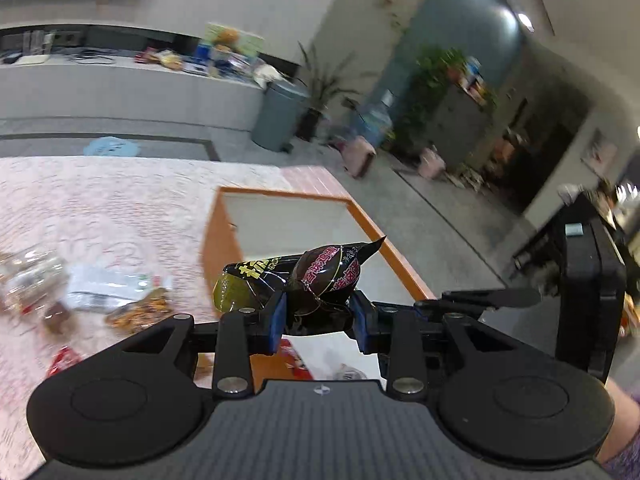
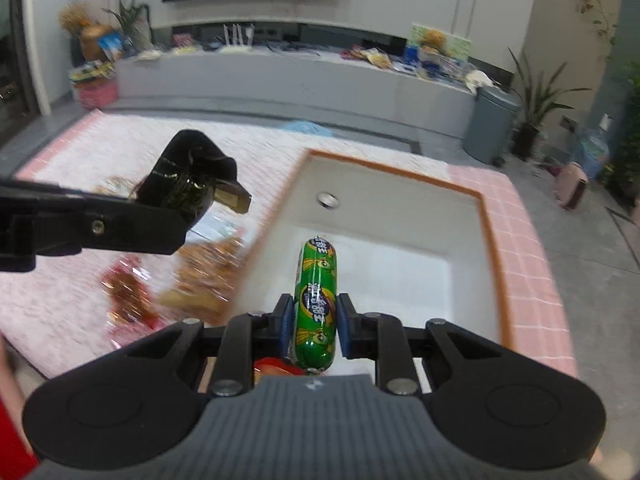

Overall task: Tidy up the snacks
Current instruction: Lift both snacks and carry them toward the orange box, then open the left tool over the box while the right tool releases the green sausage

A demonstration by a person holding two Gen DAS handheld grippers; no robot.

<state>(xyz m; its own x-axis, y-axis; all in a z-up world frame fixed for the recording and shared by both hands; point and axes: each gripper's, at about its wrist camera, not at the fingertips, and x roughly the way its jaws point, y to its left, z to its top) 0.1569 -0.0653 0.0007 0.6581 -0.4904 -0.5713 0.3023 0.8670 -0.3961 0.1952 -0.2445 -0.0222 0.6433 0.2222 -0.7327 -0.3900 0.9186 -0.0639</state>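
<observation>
Evidently both claws are grasping snacks over the orange-rimmed tray (image 2: pixel 490 216), the left claw (image 1: pixel 318 320) pinching a crinkly black packet (image 1: pixel 296 284) that is risking slipping, the right claw (image 2: pixel 314 326) clamping a green sausage (image 2: pixel 315 300).

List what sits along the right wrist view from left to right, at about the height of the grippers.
Left gripper holding a black snack packet → loose snack packs on the pink cloth → green sausage stick in the right gripper → orange-rimmed white bin → pink tablecloth edge.
</observation>
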